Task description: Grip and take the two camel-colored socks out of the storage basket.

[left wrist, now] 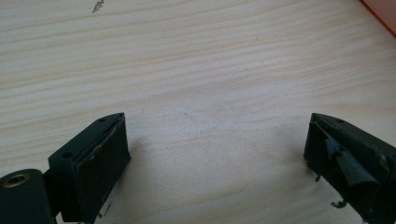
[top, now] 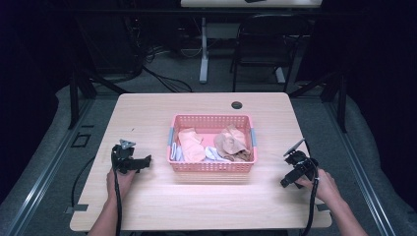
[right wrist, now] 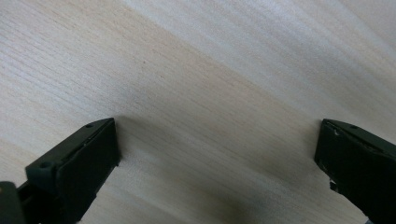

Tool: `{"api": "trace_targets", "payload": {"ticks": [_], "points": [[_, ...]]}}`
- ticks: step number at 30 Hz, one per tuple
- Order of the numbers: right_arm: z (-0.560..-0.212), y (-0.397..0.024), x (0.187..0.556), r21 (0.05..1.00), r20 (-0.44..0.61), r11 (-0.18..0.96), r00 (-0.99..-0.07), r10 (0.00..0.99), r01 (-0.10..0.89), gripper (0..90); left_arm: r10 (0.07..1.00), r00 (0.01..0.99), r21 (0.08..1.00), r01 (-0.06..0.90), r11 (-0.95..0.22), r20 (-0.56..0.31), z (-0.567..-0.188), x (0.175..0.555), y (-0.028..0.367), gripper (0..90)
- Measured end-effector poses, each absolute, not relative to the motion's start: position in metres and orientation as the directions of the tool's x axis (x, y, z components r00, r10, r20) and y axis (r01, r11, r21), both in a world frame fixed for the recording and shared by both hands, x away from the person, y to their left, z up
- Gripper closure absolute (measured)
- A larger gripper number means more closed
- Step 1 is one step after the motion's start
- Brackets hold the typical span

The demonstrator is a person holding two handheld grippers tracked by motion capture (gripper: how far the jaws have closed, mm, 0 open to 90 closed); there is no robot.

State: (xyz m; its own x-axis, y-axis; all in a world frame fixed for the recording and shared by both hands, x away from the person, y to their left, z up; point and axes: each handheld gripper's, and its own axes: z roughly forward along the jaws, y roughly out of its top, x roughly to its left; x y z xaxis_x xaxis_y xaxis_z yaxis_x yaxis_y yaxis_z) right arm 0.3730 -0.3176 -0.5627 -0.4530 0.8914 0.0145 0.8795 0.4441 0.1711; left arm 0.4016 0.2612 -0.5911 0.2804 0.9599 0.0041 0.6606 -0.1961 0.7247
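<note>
Both sets of jaws are spread wide with nothing between them, just bare wood showing in the gap in the left gripper view and the right gripper view alike.

Biggest thing going is the table [top: 147, 113], light wood grain, with a small dark hole [top: 237, 105] near its far edge. Around it is grey floor, and behind it a dark chair [top: 260, 44] plus a white desk leg [top: 203, 49] with a tangle of cables on the floor beside it.

Sitting pretty much dead centre on the table is the pink basket [top: 211, 167], a mesh-sided one with pale blue handles on the short ends. Inside there's a heap of cloth: a peach piece [top: 191, 144] on the left, a tan-brown piece [top: 230, 141] on the right, and a little white-bluish piece [top: 212, 154] low down between them. Can't tell what the pieces actually are, they're all crumpled.

Left gripper [top: 145, 161] is down on the table to the left of the basket, near it but not touching, held in the left hand [top: 120, 181], grey plate on top, tips pointed toward the basket. In its own view a sliver of orange-pink basket [left wrist: 380, 11] shows in the top right corner.

Right gripper [top: 286, 183] is well off to the right of the basket, held by the right hand [top: 324, 186], angled down at the table. Black cable trails back from each one toward the person.
</note>
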Motion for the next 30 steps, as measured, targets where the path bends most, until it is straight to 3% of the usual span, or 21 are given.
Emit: {"api": "trace_targets", "payload": {"ticks": [2,5,16,17,20,23,30], "points": [[-0.557,-0.319,0.377,0.093,-0.015,0.504,-0.505,0.863,0.859,0.0,0.96,0.28,0.724,0.661,-0.196,0.004,-0.591,0.402,0.261,6.5],[-0.559,-0.319,0.375,0.126,-0.004,0.487,-0.49,0.872,0.864,0.0,0.96,0.28,0.724,0.661,-0.196,0.004,-0.591,0.402,0.261,6.5],[-0.556,-0.314,0.377,0.088,-0.044,0.502,-0.5,0.865,0.861,0.0,0.965,0.263,0.728,0.657,-0.196,0.022,-0.591,0.401,0.259,5.6],[-0.556,-0.312,0.375,0.137,-0.051,0.488,-0.486,0.872,0.862,0.0,0.964,0.263,0.728,0.656,-0.196,0.023,-0.591,0.401,0.258,5.7],[-0.546,-0.31,0.377,0.103,-0.072,0.526,-0.521,0.851,0.845,0.0,0.965,0.261,0.73,0.654,-0.196,0.025,-0.591,0.401,0.258,5.6],[-0.534,-0.306,0.375,0.205,-0.04,0.491,-0.494,0.869,0.847,0.0,0.964,0.265,0.729,0.656,-0.194,0.019,-0.591,0.401,0.258,6.4],[-0.502,-0.303,0.38,0.257,-0.034,0.5,-0.51,0.86,0.827,0.0,0.964,0.264,0.728,0.655,-0.202,0.029,-0.591,0.4,0.258,6.4]]}}
